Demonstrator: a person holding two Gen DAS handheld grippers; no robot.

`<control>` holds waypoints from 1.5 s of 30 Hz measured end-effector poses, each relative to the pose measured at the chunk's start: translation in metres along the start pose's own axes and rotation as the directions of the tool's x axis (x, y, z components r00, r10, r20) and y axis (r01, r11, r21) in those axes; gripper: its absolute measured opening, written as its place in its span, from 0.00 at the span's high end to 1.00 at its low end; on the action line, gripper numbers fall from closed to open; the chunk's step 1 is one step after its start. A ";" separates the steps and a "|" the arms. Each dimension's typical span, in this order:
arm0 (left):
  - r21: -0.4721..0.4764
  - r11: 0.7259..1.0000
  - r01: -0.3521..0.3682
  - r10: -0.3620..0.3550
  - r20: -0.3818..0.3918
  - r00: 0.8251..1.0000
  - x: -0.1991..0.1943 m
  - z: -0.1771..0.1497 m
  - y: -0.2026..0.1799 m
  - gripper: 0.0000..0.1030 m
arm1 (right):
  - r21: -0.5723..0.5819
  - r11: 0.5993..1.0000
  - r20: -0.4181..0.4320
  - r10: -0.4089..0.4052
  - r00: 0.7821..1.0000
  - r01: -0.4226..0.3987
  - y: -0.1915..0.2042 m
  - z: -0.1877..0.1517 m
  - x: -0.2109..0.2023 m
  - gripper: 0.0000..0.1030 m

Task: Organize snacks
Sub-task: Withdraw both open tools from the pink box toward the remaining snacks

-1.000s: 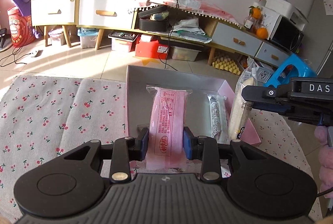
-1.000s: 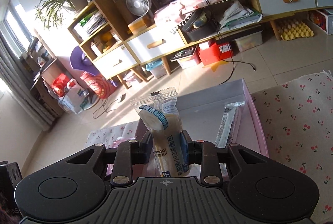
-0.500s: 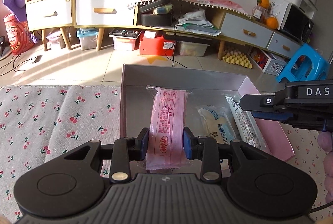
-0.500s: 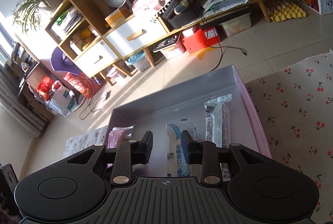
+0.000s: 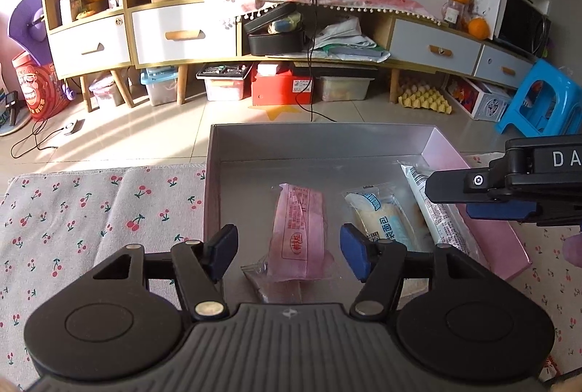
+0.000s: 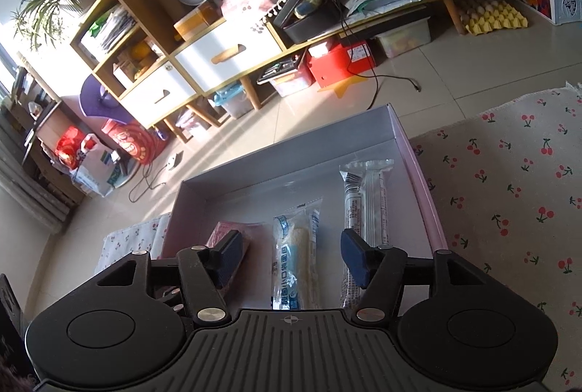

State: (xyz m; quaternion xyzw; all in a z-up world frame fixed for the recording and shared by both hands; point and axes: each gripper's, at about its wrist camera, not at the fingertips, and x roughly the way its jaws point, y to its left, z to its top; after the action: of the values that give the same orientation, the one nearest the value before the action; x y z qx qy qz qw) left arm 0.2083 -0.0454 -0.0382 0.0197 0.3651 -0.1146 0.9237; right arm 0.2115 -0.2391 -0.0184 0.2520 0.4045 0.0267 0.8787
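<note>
A shallow pink-walled box [image 5: 494, 232] [image 6: 423, 199] lies on the cherry-print cloth with three snack packets side by side in it. My left gripper [image 5: 287, 253] hangs over its near edge, jaws opening; the pink packet [image 5: 300, 228] [image 6: 222, 233] lies loose between the pads, touching neither. My right gripper [image 6: 291, 255] [image 5: 483, 201] is also opening, and the yellow bread packet with blue print [image 6: 296, 257] [image 5: 382, 219] rests flat on the box floor between its pads, released. A clear white packet [image 6: 365, 199] [image 5: 436, 213] lies along the box's right wall.
The cherry-print cloth [image 5: 91, 217] [image 6: 509, 195] spreads left and right of the box. Beyond the table edge is tiled floor, a low cabinet with drawers [image 5: 182, 35], storage bins, a red box [image 5: 282, 88] and a blue stool [image 5: 542, 104].
Both grippers came down over the box and opened. The pink packet left the left pads and the bread packet left the right pads; both now lie in the box.
</note>
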 end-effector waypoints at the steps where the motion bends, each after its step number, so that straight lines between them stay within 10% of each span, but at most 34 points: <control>1: 0.001 1.000 -0.005 0.005 -0.001 1.000 -0.002 0.000 -0.001 0.38 | -0.001 1.000 -0.002 -0.005 1.000 0.005 0.000 0.000 -0.002 0.37; 45: -0.024 0.998 0.066 -0.067 -0.068 0.995 -0.108 -0.044 0.000 0.03 | -0.210 0.977 -0.022 -0.040 0.999 0.035 0.053 -0.074 -0.133 0.14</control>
State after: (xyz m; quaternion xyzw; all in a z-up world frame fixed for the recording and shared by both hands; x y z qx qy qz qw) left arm 0.1024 -0.0190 0.0034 0.0015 0.3985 -0.1406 0.9063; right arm 0.0771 -0.1954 0.0588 0.1498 0.4157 0.0559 0.8953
